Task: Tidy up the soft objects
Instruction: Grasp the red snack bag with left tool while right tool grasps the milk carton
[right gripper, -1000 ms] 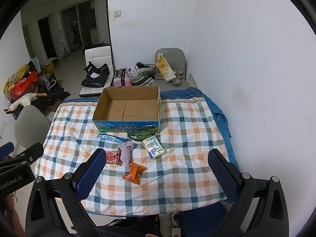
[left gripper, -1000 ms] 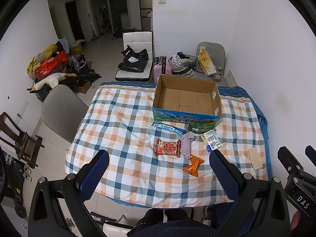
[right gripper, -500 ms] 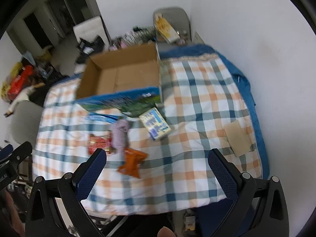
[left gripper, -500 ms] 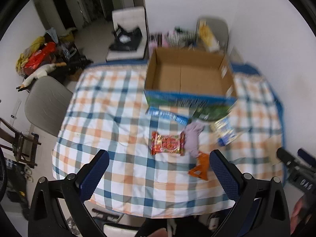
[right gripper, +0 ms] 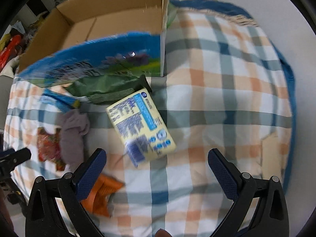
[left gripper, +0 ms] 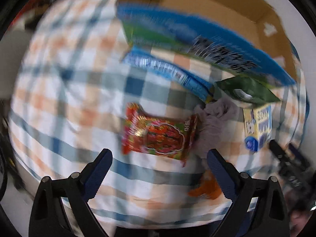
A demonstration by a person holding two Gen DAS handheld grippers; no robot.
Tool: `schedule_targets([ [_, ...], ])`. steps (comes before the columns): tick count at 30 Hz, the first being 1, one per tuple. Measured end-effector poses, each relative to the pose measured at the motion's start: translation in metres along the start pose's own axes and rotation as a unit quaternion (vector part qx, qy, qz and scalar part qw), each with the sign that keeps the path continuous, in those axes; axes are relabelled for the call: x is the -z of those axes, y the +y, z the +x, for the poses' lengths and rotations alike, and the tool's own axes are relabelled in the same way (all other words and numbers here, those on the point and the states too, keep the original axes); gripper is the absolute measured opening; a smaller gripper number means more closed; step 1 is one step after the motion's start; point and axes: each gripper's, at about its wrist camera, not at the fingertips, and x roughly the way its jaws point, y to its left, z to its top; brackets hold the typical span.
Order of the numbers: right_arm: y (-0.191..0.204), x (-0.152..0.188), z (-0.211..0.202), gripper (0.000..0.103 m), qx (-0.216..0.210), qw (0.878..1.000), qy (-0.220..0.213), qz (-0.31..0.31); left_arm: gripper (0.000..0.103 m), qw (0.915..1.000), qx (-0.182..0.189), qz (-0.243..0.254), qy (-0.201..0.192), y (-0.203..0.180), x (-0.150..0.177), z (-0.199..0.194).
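Note:
Both views are blurred by motion. My left gripper (left gripper: 159, 158) is open and empty, just short of a red snack packet (left gripper: 158, 132) on the checked cloth. A grey-purple sock (left gripper: 215, 118) lies to its right, an orange packet (left gripper: 205, 187) near the right finger. My right gripper (right gripper: 157, 158) is open and empty, close above a pale yellow tissue pack (right gripper: 141, 126). The sock (right gripper: 74, 132), red packet (right gripper: 47, 146) and orange packet (right gripper: 100, 193) lie to its left. A green bag (right gripper: 106, 87) and a blue packet (left gripper: 167, 73) lie against the open cardboard box (right gripper: 110, 23).
The box (left gripper: 207, 13) stands at the far side of the table and shows nothing inside. A white wall runs along the right. The checked cloth (right gripper: 227, 90) stretches right of the tissue pack. The right gripper shows at the left wrist view's right edge (left gripper: 286, 162).
Both grippers have dropped from high above the table to close over the packets. The left closed in on the red packet, the right on the tissue pack. Both stayed open.

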Motion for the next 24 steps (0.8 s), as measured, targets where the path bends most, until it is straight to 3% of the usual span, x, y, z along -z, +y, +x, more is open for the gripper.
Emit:
schedule_targets([
  [3,-0.001,-0.011,0.022,0.103,-0.008,1.000,0.016,0.010,0.098,0.9915,0.064,-0.097,0.057,0.021,-0.004,0.032],
  [6,-0.006,-0.024,0.039,0.103,-0.021,0.999,0.029,0.020,0.098,0.9673,0.115,-0.206,0.094,0.047,-0.005,0.063],
  [9,-0.008,-0.036,0.053,0.103,-0.036,0.998,0.042,0.019,0.096,0.9464,0.137,-0.272,0.108,0.060,-0.007,0.083],
  [11,-0.007,-0.041,0.062,0.103,-0.049,0.997,0.054,0.013,0.093,0.9434,0.127,-0.288,0.105,0.061,-0.010,0.091],
  [14,-0.005,-0.047,0.074,0.103,-0.063,0.996,0.069,0.001,0.081,0.9469,0.116,-0.284,0.097,0.055,-0.012,0.100],
  [16,-0.005,-0.051,0.079,0.102,-0.071,0.994,0.078,-0.003,0.076,0.9557,0.098,-0.263,0.088,0.048,-0.012,0.099],
  [18,-0.001,-0.052,0.083,0.095,-0.073,0.993,0.087,-0.015,0.071,0.9658,0.080,-0.234,0.079,0.037,-0.012,0.089],
  [20,0.008,-0.049,0.089,0.075,-0.064,0.993,0.098,-0.033,0.068,0.9786,0.053,-0.187,0.067,0.027,-0.010,0.082],
  [24,0.013,-0.044,0.098,0.068,-0.035,0.991,0.119,-0.050,0.066,0.9954,-0.012,-0.085,0.043,0.001,-0.010,0.053],
])
